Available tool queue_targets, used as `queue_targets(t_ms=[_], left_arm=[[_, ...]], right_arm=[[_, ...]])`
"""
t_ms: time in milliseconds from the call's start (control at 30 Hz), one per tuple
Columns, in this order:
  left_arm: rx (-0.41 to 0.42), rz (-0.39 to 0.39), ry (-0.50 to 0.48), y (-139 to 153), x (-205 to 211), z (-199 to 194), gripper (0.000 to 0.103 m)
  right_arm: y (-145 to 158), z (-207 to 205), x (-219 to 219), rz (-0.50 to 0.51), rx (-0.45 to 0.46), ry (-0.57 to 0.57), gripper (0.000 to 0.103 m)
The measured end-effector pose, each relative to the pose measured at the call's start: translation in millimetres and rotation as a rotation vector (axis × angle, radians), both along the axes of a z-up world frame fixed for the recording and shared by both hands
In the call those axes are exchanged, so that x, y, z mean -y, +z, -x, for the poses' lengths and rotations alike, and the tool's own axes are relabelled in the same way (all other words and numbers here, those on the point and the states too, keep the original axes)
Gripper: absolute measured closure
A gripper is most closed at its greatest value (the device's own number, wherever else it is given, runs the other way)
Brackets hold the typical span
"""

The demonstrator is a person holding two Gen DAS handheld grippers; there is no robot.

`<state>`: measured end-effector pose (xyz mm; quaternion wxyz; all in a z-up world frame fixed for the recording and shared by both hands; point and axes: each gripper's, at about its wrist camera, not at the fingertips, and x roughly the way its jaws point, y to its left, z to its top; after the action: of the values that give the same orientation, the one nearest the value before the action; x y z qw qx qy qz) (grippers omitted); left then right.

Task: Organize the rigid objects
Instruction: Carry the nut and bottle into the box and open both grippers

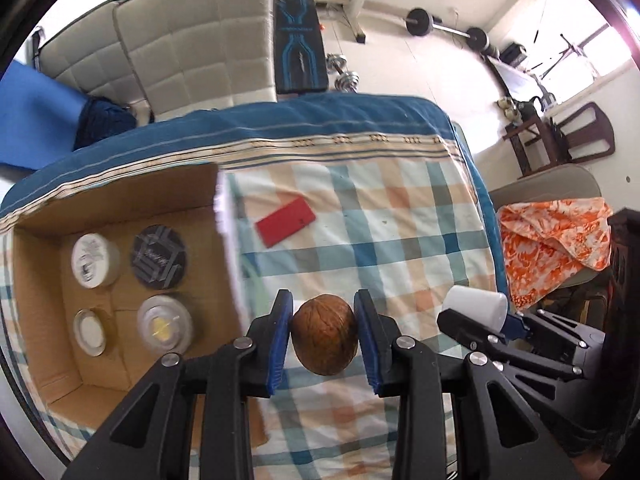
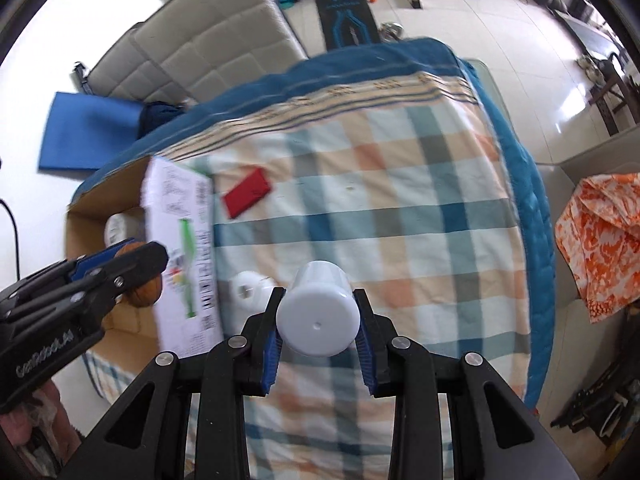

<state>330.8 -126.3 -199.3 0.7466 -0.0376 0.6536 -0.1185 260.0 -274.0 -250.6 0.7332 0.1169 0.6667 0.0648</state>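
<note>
My left gripper (image 1: 324,312) is shut on a brown coconut-like shell (image 1: 325,334), held above the checked cloth just right of the cardboard box (image 1: 120,196). The box holds a white jar (image 1: 94,256), a black patterned lid (image 1: 159,257), a clear round container (image 1: 165,323) and a small white-lidded jar (image 1: 91,332). My right gripper (image 2: 318,308) is shut on a white cylinder (image 2: 318,318); the cylinder also shows in the left wrist view (image 1: 478,306). A flat red rectangle (image 1: 286,221) lies on the cloth beyond, also seen in the right wrist view (image 2: 247,192).
A small white round object (image 2: 250,285) lies on the cloth beside the box. The box's printed flap (image 2: 182,256) stands up on its right side. The table edge drops off at right, with an orange patterned cloth (image 1: 556,240) on a chair. Grey cushions (image 1: 200,52) lie behind.
</note>
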Motion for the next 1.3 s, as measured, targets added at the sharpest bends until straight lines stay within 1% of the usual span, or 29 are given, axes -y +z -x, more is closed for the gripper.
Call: queue_targets(t_ms=[67,100,200,300,400,500,667,800,867,1000,1167,1300], left_arm=[[0.013,0.001,0.031,6.6,-22.5,2.2,0.074],[0.02,-0.003,0.046,9.5,-34.6,5.1,0.074],[0.033,-0.019,0.095,16.0,-73.1,19.2,0.074],[0.026,-0.034,0.154,11.2,-114.2,34.5,0.074],[-0.004,-0.044,0.212,-2.7,-153.2,46.3,0.074],[-0.05,-0.043,0.262,-23.6,-188.6,54.8,0.074],[-0.136,-0.048,0.31,-65.2,-228.1,60.8,0.074],[-0.214,-0.022,0.334,-103.4,-246.4,64.5,0.074],[-0.247,-0.022,0.333,-120.3,-249.2,66.3,0.074],[-0.284,-0.028,0.319,-142.6,-249.2,69.1,0.074],[-0.289,-0.07,0.286,-154.1,-242.6,69.9,0.074],[-0.287,-0.108,0.266,-152.9,-234.3,67.7,0.073]], right_arm=[[16.3,5.6,-18.6,-0.025,0.013,0.028,0.069],[20.7,9.3,-35.9,-0.039,0.02,0.049,0.069],[25.9,16.4,-74.8,-0.069,0.02,0.101,0.069],[24.5,21.9,-119.4,-0.097,0.009,0.156,0.069],[17.8,24.3,-163.6,-0.107,-0.01,0.207,0.069],[4.9,25.0,-202.5,-0.088,-0.024,0.252,0.069],[-32.9,23.7,-244.1,-0.041,-0.078,0.268,0.069],[-69.9,21.0,-259.7,-0.027,-0.134,0.262,0.069],[-83.2,20.2,-263.1,-0.021,-0.152,0.259,0.069],[-106.0,18.6,-269.6,0.021,-0.171,0.257,0.069],[-125.4,18.8,-273.1,0.051,-0.204,0.26,0.068],[-130.0,19.1,-272.8,0.064,-0.207,0.256,0.067]])
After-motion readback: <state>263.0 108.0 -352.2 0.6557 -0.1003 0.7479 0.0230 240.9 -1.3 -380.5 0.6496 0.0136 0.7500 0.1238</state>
